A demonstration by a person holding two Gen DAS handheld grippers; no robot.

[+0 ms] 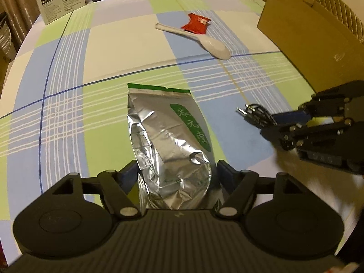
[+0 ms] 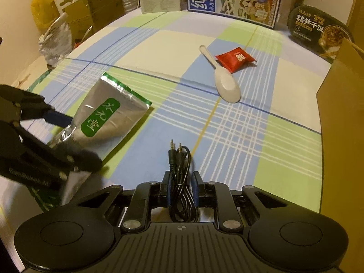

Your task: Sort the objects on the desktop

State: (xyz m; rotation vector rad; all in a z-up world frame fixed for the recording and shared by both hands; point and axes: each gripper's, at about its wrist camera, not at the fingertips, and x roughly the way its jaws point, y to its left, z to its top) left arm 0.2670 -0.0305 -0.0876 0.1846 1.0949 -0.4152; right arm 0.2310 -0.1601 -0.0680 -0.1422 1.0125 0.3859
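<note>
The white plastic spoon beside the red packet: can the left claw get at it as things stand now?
Probably not yet. The left claw is around the silver foil pouch, so it seems occupied. The cloth before the white plastic spoon is bare, though.

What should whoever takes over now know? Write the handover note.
Left gripper: jaws astride the silver foil bag at its near end; firm grip unclear; it lies on the tablecloth.
Right gripper: shut on the coiled audio cable, plugs pointing away.
White spoon and red packet lie together mid-table.
Cardboard box stands at the right.
Done: nothing visibly sorted. Left: all four items.
</note>
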